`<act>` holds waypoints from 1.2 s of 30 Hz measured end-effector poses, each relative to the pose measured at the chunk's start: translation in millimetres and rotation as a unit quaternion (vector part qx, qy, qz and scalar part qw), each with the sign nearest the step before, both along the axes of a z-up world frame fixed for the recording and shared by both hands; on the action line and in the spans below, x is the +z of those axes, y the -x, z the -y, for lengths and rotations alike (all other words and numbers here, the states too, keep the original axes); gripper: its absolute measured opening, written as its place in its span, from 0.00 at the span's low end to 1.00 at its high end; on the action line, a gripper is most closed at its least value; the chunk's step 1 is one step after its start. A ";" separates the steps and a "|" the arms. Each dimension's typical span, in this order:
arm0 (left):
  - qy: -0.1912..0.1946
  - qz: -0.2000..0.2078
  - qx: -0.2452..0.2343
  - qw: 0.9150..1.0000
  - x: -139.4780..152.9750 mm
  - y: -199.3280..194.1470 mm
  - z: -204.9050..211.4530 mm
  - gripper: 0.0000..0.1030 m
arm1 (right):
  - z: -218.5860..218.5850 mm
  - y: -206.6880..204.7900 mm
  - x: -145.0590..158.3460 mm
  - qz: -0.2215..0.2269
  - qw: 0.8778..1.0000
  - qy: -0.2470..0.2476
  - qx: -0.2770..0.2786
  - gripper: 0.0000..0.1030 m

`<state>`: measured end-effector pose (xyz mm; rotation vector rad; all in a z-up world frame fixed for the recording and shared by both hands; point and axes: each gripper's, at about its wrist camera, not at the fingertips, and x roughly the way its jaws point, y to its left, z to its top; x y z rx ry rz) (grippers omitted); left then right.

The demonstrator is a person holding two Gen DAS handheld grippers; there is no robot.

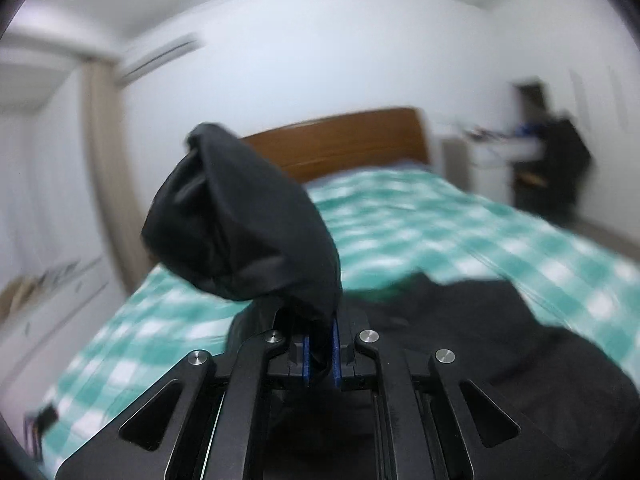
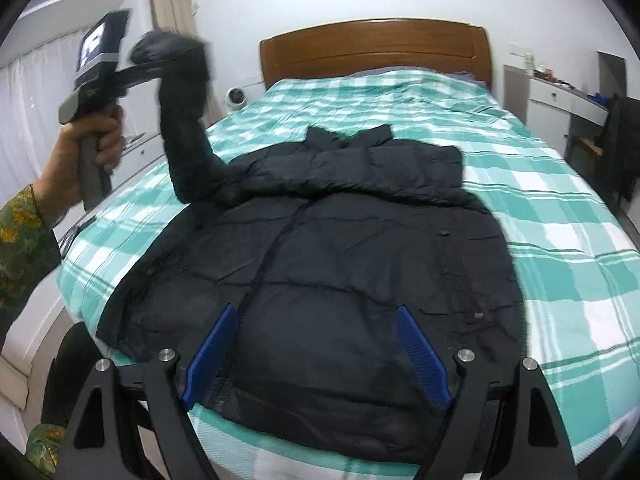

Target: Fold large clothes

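Note:
A large black puffer jacket (image 2: 340, 248) lies flat on the bed, collar towards the headboard. Its right sleeve is folded across the chest. My left gripper (image 1: 320, 354) is shut on the cuff of the left sleeve (image 1: 240, 220) and holds it high above the bed's left side. From the right wrist view the left gripper (image 2: 138, 66) and the raised sleeve (image 2: 188, 136) show at upper left. My right gripper (image 2: 316, 356) is open and empty, hovering over the jacket's hem near the foot of the bed.
The bed has a teal and white checked cover (image 2: 560, 216) and a wooden headboard (image 2: 376, 48). A white desk (image 2: 560, 96) with a dark chair (image 2: 620, 148) stands at the right. White drawers (image 1: 52, 292) and a curtain (image 1: 104, 152) are at the left.

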<state>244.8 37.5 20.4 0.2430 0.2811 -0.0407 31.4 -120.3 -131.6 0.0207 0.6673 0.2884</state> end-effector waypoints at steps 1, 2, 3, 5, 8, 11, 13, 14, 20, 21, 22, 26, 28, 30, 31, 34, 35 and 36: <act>-0.020 -0.017 -0.029 0.999 -16.8 -1.4 29.8 0.06 | 7.4 1.4 1.0 0.002 1.000 -0.003 -0.010 0.81; -0.027 -0.038 -0.051 0.998 -31.3 -3.8 48.1 0.09 | 13.3 2.3 1.6 0.002 1.000 -0.005 -0.018 0.82; -0.029 -0.069 -0.072 0.995 -48.2 -6.9 64.9 0.11 | 22.3 3.7 1.5 0.001 1.000 -0.011 -0.028 0.81; -0.040 -0.151 -0.109 0.982 -87.4 -14.4 92.6 0.38 | 35.4 5.2 -0.3 -0.003 0.999 -0.017 -0.044 0.81; -0.068 -0.221 -0.126 0.965 -135.6 -4.4 112.6 0.64 | 49.3 4.5 -3.4 -0.012 0.998 -0.016 -0.060 0.82; -0.076 -0.229 -0.126 0.962 -154.3 23.5 102.0 0.69 | 58.6 -6.3 -0.7 -0.021 0.998 -0.015 -0.059 0.81; -0.056 -0.221 -0.117 0.967 -149.2 43.8 79.1 0.80 | 63.3 -21.6 4.0 -0.026 0.998 -0.027 -0.052 0.82; -0.047 -0.215 -0.111 0.969 -145.4 56.3 71.2 0.84 | 65.6 -33.6 6.8 -0.033 0.998 -0.042 -0.045 0.82; 0.025 -0.219 -0.037 0.975 -140.5 92.5 17.8 0.85 | 55.2 -155.4 -2.7 -0.093 0.988 -0.125 -0.015 0.82; 0.035 -0.222 -0.025 0.974 -143.4 96.9 8.4 0.85 | 51.4 -173.0 -7.4 -0.098 0.988 -0.119 -0.020 0.82; 0.043 -0.226 -0.016 0.973 -147.1 96.1 3.6 0.85 | 45.8 -195.0 -15.0 -0.108 0.988 -0.111 -0.028 0.82; 0.069 -0.241 0.016 0.968 -158.7 105.7 -24.7 0.85 | 25.5 -251.2 -46.4 -0.162 0.979 -0.118 -0.029 0.68; 0.073 -0.244 0.032 0.967 -158.9 113.2 -39.4 0.85 | 19.4 -254.0 -32.0 -0.145 0.982 -0.114 -0.035 0.31; 0.083 -0.244 0.043 0.965 -156.4 116.6 -51.0 0.85 | 18.6 -250.6 3.9 -0.083 0.991 -0.101 -0.025 0.25; 0.088 -0.245 0.044 0.964 -156.0 116.1 -54.2 0.85 | 21.1 -250.5 24.8 -0.046 0.995 -0.087 -0.027 0.24; 0.101 -0.247 0.044 0.963 -153.6 111.8 -60.0 0.85 | 37.1 -265.5 62.1 0.006 0.997 -0.066 -0.042 0.24; 0.101 -0.245 0.047 0.963 -152.9 109.7 -59.3 0.85 | 44.6 -274.4 64.3 0.006 0.997 -0.065 -0.049 0.24; 0.102 -0.244 0.048 0.963 -153.3 107.7 -57.6 0.85 | 51.4 -284.5 60.8 0.001 0.996 -0.061 -0.059 0.24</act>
